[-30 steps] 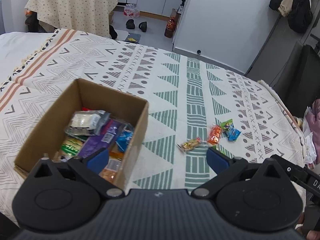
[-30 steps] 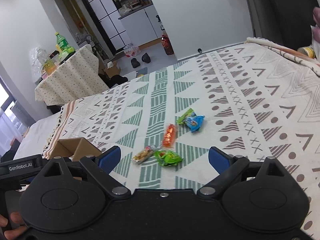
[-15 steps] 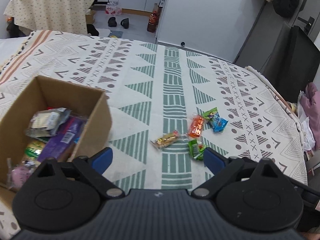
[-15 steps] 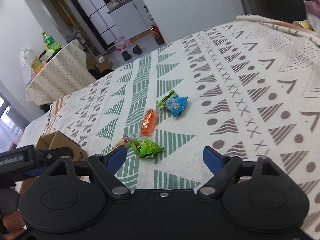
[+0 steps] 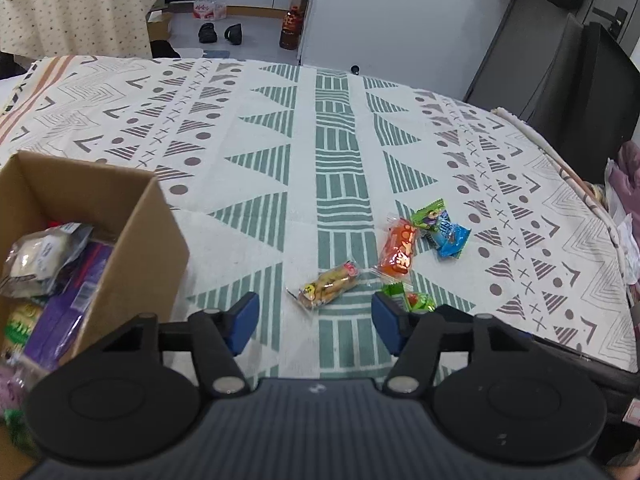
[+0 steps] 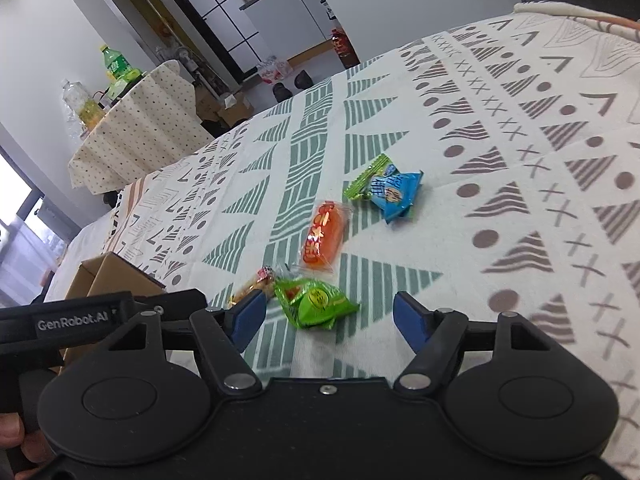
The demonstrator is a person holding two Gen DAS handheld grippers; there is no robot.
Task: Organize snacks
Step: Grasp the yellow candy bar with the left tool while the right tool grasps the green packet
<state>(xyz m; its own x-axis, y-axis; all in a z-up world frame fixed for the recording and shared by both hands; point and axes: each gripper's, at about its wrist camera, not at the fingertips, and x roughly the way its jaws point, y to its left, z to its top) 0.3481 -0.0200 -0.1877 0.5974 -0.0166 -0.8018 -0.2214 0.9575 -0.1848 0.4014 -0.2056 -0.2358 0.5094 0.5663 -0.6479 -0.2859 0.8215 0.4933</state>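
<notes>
Both jaws closing but still spread, empty: left gripper (image 5: 315, 317) near yellow snack (image 5: 328, 286), right gripper (image 6: 329, 317) near green snack (image 6: 314, 303).

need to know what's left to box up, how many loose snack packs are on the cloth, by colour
green: 2, one near the grippers, one behind the blue pack
orange: 1
blue: 1
yellow-brown with red end: 1
total: 5 loose packs

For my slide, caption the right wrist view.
Open right gripper closing in above a green snack packet on the patterned cloth, nothing gripped.
</notes>
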